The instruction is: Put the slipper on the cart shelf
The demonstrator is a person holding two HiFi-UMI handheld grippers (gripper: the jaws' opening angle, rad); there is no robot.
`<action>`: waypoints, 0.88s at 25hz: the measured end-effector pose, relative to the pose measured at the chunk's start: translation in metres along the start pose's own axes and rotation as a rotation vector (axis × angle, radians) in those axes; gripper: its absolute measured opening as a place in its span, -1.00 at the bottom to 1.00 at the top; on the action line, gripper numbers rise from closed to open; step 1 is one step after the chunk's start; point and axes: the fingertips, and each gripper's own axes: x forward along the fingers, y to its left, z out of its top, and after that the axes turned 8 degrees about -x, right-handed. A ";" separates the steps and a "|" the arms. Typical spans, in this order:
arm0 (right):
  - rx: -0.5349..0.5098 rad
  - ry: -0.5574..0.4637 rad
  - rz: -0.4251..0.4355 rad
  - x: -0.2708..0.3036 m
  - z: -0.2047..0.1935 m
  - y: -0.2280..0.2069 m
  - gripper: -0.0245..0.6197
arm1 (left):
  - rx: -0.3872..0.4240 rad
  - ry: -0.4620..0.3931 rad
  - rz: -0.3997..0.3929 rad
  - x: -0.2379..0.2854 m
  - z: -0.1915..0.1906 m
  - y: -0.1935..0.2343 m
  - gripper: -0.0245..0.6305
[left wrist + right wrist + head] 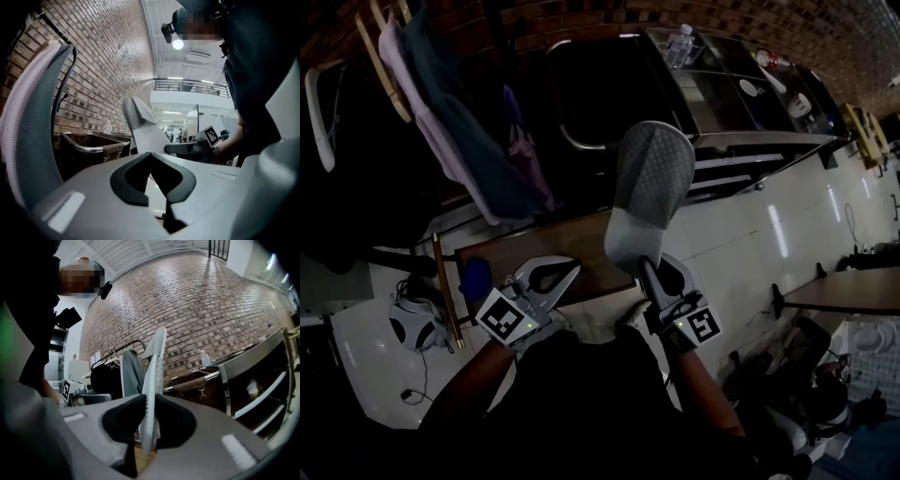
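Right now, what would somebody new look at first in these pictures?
Most likely the grey slipper, standing tall in the middle of the head view, pinched at its lower end by the right gripper. Next come the clothes hanging at upper left and the metal cart with shelves at upper right. The left gripper sits shut and empty beside the slipper.

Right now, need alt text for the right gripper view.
The right tongs are shut on a grey slipper, held upright and edge-on in mid-frame. Behind it is a brick wall, with hanging clothes to the left and a metal cart with shelves to the right.
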 end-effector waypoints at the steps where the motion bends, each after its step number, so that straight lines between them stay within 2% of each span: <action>1: 0.000 -0.004 0.004 -0.007 0.000 -0.009 -0.73 | 0.003 0.001 0.005 0.008 -0.001 -0.005 -0.92; 14: 0.030 -0.023 0.070 -0.109 0.017 -0.153 -0.73 | 0.038 0.034 0.063 0.168 -0.010 -0.093 -0.92; 18: 0.020 -0.004 0.071 -0.123 0.010 -0.181 -0.73 | 0.030 0.048 0.058 0.193 -0.018 -0.109 -0.92; 22: 0.054 -0.002 0.053 -0.124 0.005 -0.187 -0.73 | 0.023 0.054 0.048 0.197 -0.019 -0.109 -0.92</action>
